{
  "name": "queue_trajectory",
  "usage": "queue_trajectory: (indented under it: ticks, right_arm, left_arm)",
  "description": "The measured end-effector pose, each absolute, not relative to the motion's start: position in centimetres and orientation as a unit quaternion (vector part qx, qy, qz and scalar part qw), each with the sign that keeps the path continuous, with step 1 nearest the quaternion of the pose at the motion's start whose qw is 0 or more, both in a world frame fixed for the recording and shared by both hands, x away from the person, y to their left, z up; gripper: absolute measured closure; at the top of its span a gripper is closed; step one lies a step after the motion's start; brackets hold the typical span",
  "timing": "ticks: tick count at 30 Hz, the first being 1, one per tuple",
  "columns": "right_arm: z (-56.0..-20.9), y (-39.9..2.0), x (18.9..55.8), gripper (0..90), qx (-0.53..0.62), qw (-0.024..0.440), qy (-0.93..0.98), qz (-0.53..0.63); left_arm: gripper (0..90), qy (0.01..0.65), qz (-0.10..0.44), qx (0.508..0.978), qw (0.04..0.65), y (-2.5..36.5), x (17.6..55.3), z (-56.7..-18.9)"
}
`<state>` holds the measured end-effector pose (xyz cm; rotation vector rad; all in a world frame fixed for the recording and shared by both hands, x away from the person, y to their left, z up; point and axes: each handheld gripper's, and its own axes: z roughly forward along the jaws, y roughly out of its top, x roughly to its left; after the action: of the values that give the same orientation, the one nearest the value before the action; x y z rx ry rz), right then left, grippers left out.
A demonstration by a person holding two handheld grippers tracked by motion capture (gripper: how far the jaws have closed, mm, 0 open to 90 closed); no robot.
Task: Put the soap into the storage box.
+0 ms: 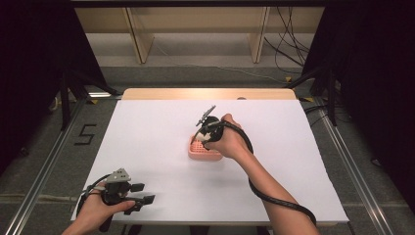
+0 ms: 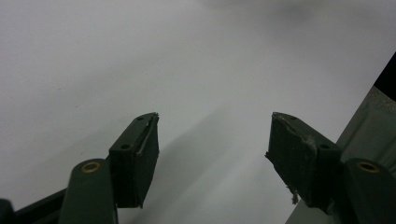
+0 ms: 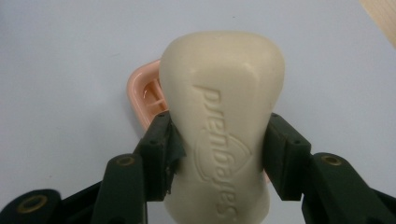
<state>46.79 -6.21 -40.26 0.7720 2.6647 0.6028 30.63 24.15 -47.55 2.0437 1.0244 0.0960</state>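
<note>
While the right tool [image 3: 217, 154] is clamped on a single cream-coloured bar of soap [image 3: 223, 116], its two black jaws press the bar's long sides near the middle. Raised lettering runs along the bar's face and appears upside down in the right gripper view; it seems to read "Safeguard" above a shield-shaped emblem, though the last letters are cut off at the bottom edge. Just behind and below the soap sits one pink soap dish [image 3: 147, 95] with a slotted floor, partly hidden by the bar.

From the high view, the right tool [image 1: 204, 133] hangs over the pink soap dish [image 1: 205, 152], which rests near the middle of the white counter [image 1: 147, 137]. Wide bare surface surrounds the dish on every side, well apart from all four edges.

One more tool, the left tool [image 1: 142, 195], is held by the person's left hand [image 1: 98, 208] at the counter's near left corner. Its jaws stand wide apart around nothing, seen over plain white surface in the left gripper view [image 2: 212, 154], with the counter's edge just beside the right-hand jaw.
</note>
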Motion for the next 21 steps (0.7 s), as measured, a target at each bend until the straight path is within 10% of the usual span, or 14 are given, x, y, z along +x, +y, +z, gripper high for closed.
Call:
queue_trajectory:
  ticks: [21]
  right_arm:
    - [-41.01, -5.51, 47.19, 50.6, 0.263, 0.144, 0.932, 0.203]
  left_arm:
    - [33.2, 0.407, 0.038, 0.813, 0.414, 24.19, 30.62, -47.51]
